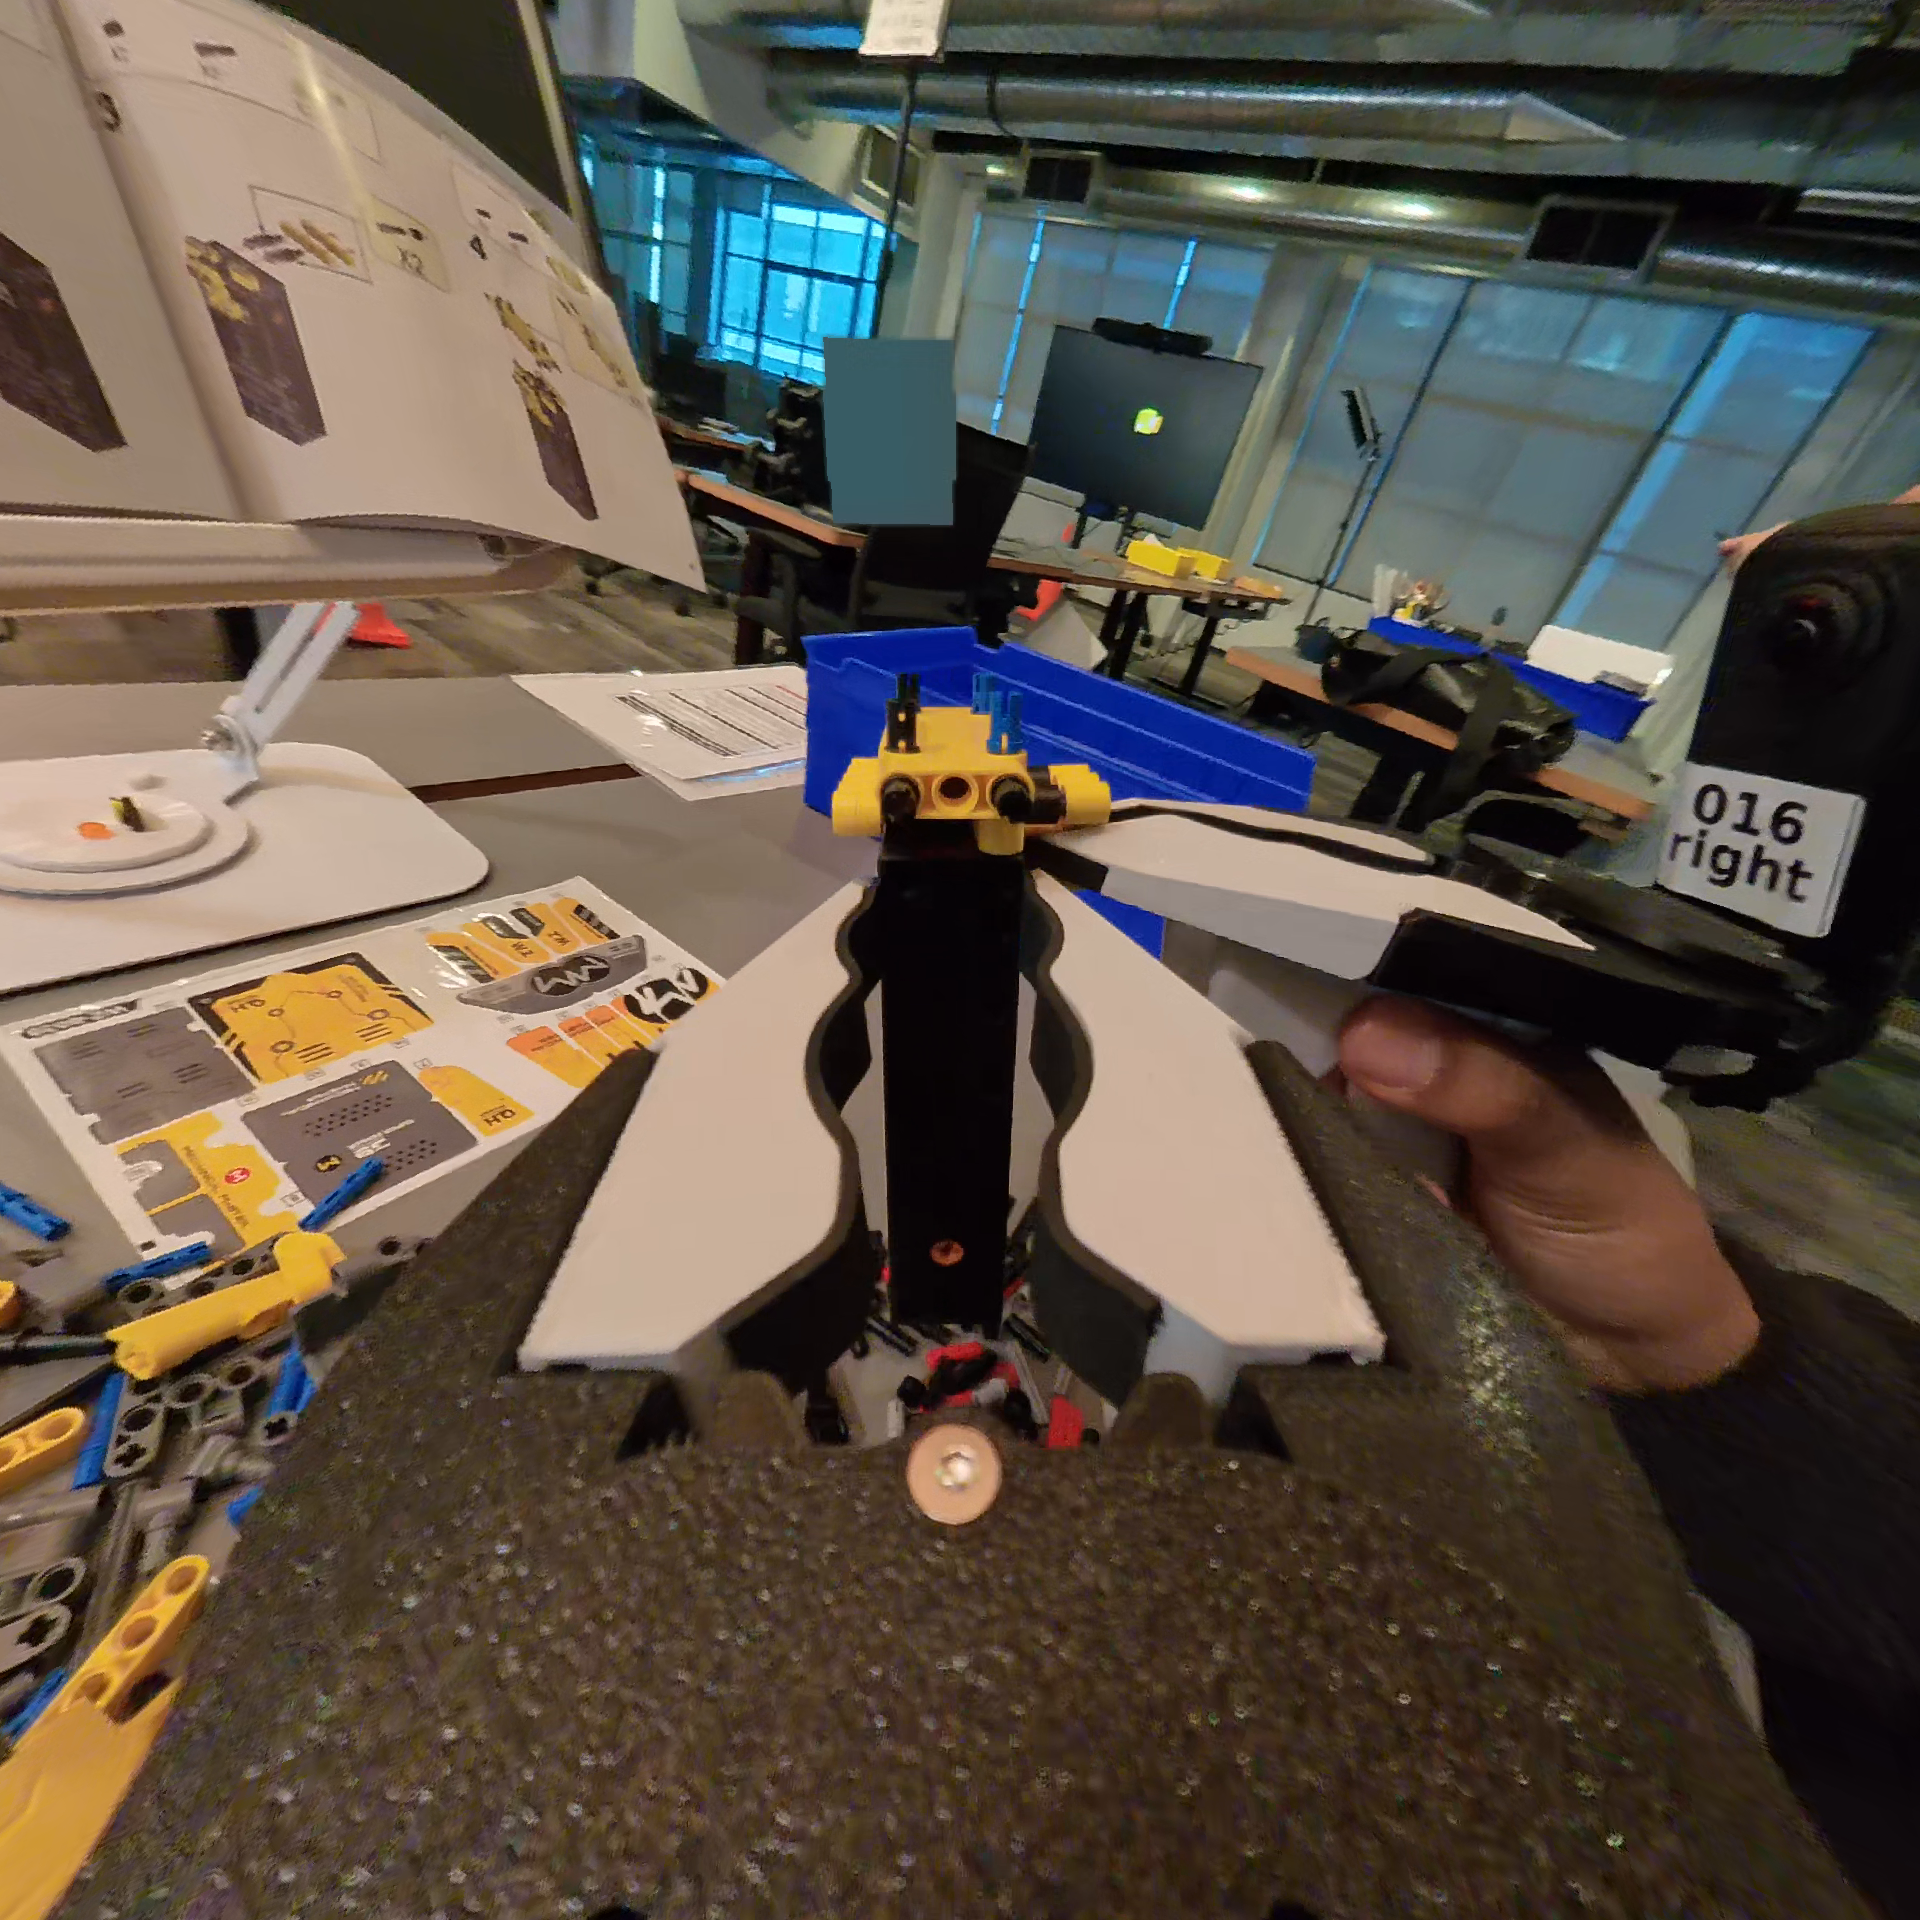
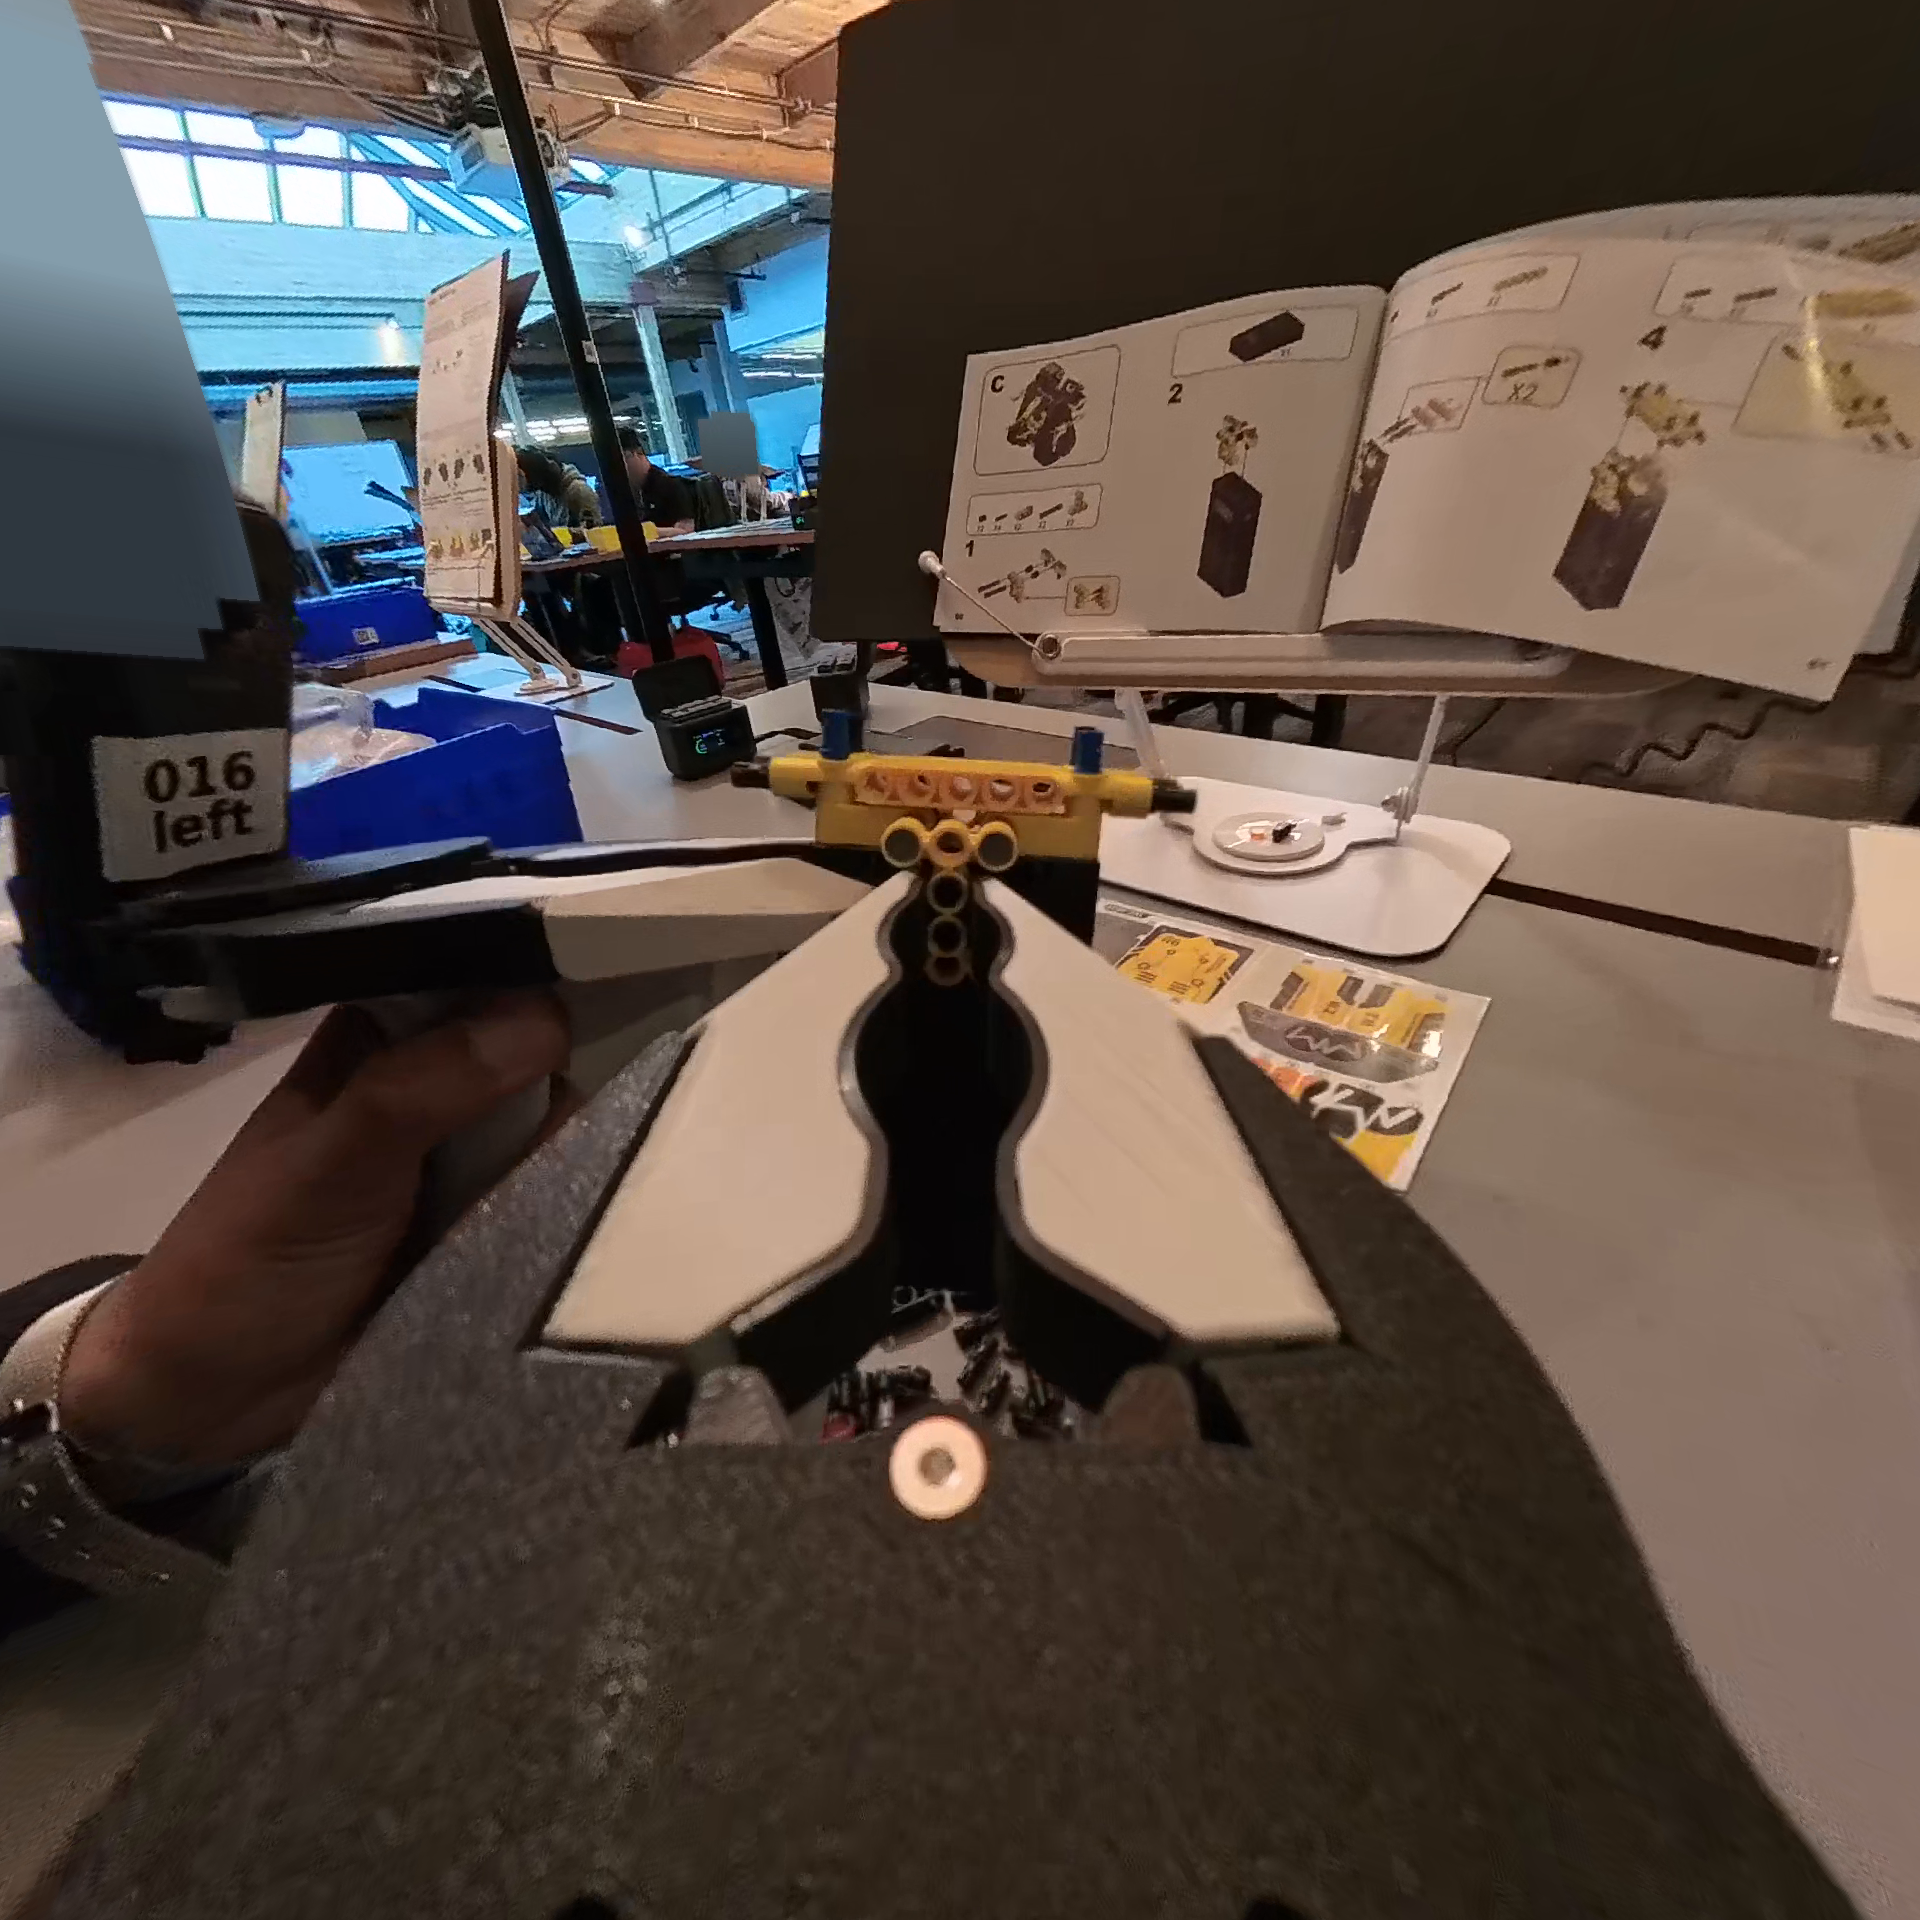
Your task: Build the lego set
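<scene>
My left gripper (image 1: 948,894) is shut on a tall black block (image 1: 948,1091) and holds it upright above the grey table (image 1: 665,862). A yellow brick assembly (image 1: 951,784) with blue and black pins sits on top of the block. My right gripper (image 2: 948,883) comes in from the right, level with the block's top, and is shut on a short yellow-and-black holed piece (image 2: 948,930) at the side of the yellow assembly (image 2: 956,800). The right gripper also shows in the left wrist view (image 1: 1049,831), the left gripper in the right wrist view (image 2: 831,883). A hand (image 1: 1507,1164) holds each gripper.
An open instruction booklet (image 2: 1455,468) rests on a white stand (image 1: 312,852) at the back. A sticker sheet (image 1: 343,1049) lies flat on the table. Loose yellow, blue and grey pieces (image 1: 156,1351) are piled at the left. A blue bin (image 1: 1091,717) stands behind the block. The tips of both grippers are at nearly the same place.
</scene>
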{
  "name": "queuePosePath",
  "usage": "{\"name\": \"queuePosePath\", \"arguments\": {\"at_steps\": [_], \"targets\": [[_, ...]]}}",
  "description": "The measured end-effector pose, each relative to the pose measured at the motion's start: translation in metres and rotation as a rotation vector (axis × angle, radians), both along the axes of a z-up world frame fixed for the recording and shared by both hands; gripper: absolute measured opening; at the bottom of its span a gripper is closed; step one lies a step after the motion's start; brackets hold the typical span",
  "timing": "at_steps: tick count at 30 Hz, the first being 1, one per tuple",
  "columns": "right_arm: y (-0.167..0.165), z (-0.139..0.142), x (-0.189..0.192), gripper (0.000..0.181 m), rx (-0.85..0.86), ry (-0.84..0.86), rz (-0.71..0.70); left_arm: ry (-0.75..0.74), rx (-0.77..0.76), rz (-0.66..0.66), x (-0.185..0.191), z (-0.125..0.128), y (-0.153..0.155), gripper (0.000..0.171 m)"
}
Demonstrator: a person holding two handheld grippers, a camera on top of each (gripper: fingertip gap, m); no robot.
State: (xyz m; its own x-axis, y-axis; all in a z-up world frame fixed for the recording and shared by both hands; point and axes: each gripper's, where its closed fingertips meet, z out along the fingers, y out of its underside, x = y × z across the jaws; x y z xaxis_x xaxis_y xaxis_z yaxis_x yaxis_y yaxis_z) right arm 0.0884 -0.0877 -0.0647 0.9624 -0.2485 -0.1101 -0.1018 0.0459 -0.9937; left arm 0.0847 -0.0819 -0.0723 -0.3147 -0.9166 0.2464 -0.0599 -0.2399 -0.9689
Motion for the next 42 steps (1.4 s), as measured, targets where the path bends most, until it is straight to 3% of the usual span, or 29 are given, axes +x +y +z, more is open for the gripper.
{"name": "queuePosePath", "arguments": {"at_steps": [6, 10, 14, 21, 26, 34, 42], "targets": [[-0.004, 0.002, 0.002, 0.006, 0.038, 0.048, -0.014, -0.019, -0.009, 0.05, 0.002, 0.003, -0.003, 0.024], [-0.007, 0.001, 0.003, 0.006, 0.11, 0.194, 0.053, -0.011, -0.038, 0.048, 0.003, 0.002, -0.006, 0.024], [-0.009, 0.007, 0.001, 0.006, 0.042, -0.018, -0.053, -0.036, -0.103, 0.028, 0.001, 0.008, -0.008, 0.024], [-0.01, 0.008, 0.002, 0.006, 0.163, 0.204, 0.056, -0.049, -0.093, 0.047, 0.002, 0.01, -0.009, 0.024], [-0.013, 0.014, 0.001, 0.005, 0.054, -0.111, -0.113, -0.066, -0.144, 0.025, 0.002, 0.014, -0.01, 0.024], [-0.013, 0.013, 0.001, 0.006, 0.189, 0.167, 0.036, -0.078, -0.07, 0.05, 0.003, 0.015, -0.009, 0.024], [-0.015, 0.016, -0.001, 0.006, 0.071, -0.146, -0.11, -0.092, -0.112, 0.028, 0.0, 0.017, -0.01, 0.025]]}}
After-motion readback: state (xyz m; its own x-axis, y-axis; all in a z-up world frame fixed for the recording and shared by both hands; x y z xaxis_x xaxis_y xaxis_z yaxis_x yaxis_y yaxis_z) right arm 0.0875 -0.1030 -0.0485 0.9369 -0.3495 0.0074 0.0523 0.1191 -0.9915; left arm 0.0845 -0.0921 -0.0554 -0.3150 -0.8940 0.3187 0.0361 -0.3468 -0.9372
